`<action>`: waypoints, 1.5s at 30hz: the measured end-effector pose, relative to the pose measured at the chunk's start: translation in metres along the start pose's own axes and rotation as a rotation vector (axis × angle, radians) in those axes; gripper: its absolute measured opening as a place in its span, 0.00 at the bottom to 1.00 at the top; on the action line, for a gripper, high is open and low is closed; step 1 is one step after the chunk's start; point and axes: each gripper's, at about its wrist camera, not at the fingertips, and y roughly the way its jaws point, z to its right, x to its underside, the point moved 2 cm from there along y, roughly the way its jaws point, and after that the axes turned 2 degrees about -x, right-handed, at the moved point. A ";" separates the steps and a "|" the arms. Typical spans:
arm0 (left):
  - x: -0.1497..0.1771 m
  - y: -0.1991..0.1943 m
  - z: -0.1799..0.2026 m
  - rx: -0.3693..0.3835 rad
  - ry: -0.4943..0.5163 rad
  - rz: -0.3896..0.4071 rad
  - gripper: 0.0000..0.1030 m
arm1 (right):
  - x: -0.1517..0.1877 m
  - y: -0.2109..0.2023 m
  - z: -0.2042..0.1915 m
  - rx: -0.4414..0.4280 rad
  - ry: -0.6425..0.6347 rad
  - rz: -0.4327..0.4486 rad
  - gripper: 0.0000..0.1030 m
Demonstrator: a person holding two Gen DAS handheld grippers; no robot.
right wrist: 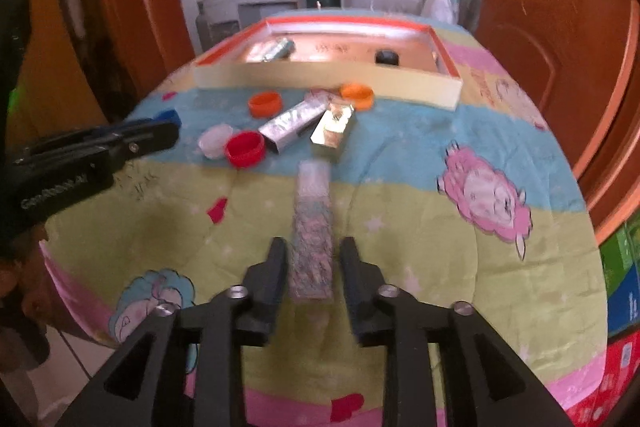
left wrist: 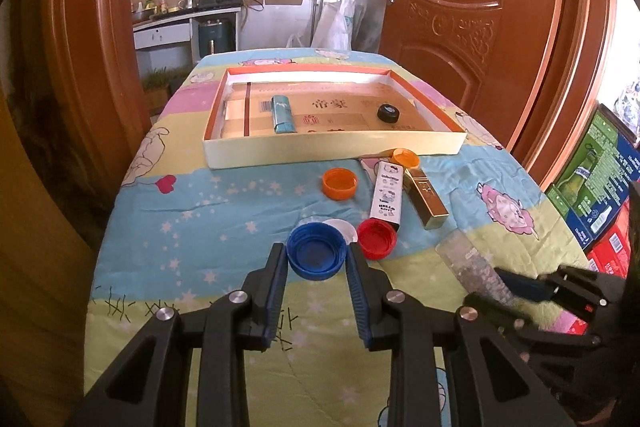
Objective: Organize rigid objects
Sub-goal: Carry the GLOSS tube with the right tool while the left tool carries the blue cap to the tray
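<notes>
Both released: left gripper (left wrist: 317, 259) straddles blue cap (left wrist: 317, 250), right gripper (right wrist: 313, 259) glitter box (right wrist: 312, 247), on quilt (left wrist: 192, 223).

My left gripper (left wrist: 317, 259) sits low over the near side, jaws spread, a gap showing at each fingertip. My right gripper (right wrist: 313, 255) is low at near right, jaws spread too, pointing far.

Soft printed cloth (left wrist: 224, 219) is covering the worktop. The blue cap (left wrist: 317, 251) is looking like ribbed, glossy plastic. Beyond it, the gold box (left wrist: 426, 197) is shining like metallic foil; the tray (left wrist: 332, 149) is showing matt cardboard.
</notes>
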 end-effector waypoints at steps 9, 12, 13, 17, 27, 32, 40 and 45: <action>0.001 0.003 -0.004 -0.011 -0.007 -0.006 0.30 | -0.016 0.012 0.000 0.008 -0.019 -0.011 0.20; 0.002 0.004 -0.005 -0.010 -0.008 -0.009 0.30 | -0.017 0.010 0.002 -0.004 -0.014 -0.014 0.20; 0.002 0.004 -0.005 -0.010 -0.008 -0.011 0.30 | -0.017 0.009 0.003 -0.009 -0.009 -0.011 0.20; 0.001 0.002 -0.002 -0.010 0.001 -0.006 0.30 | -0.020 0.002 0.006 -0.011 -0.001 0.010 0.20; -0.010 -0.005 0.005 -0.005 0.019 0.016 0.30 | -0.038 -0.021 0.013 -0.012 0.007 0.074 0.20; -0.022 -0.010 0.008 -0.008 0.027 0.037 0.30 | -0.053 -0.028 0.019 -0.008 0.002 0.104 0.20; -0.048 -0.011 0.013 -0.003 0.037 0.072 0.30 | -0.079 -0.035 0.030 0.003 -0.010 0.148 0.20; -0.067 -0.007 0.019 -0.001 0.055 0.086 0.30 | -0.096 -0.036 0.040 0.004 -0.013 0.166 0.20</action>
